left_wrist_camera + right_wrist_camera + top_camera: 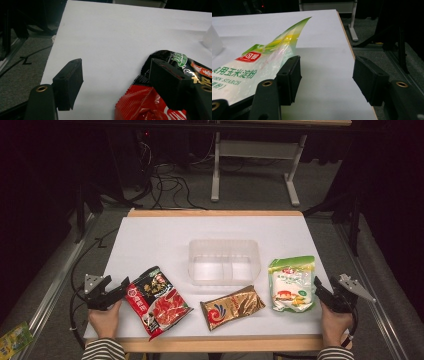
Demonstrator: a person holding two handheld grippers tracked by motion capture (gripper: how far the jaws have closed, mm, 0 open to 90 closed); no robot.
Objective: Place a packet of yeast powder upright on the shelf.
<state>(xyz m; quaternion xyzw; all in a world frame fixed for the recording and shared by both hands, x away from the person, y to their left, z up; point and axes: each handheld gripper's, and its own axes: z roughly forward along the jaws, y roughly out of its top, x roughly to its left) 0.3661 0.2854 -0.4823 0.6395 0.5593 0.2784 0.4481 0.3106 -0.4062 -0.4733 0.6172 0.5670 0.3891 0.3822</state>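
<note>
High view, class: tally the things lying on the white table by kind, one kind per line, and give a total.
Sealed food pouches: 3, namely the red and black pouch, the gold-brown pouch and the green and white starch pouch.
Clear plastic rectangular container: 1.
Total: 4.

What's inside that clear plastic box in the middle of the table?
The clear plastic box looks empty: the white table shows through its walls, with a faint divider. All three packets lie outside it.

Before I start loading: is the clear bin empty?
Empty: the bin shows only its bare floor and divider; all three packets lie outside on the table.
</note>
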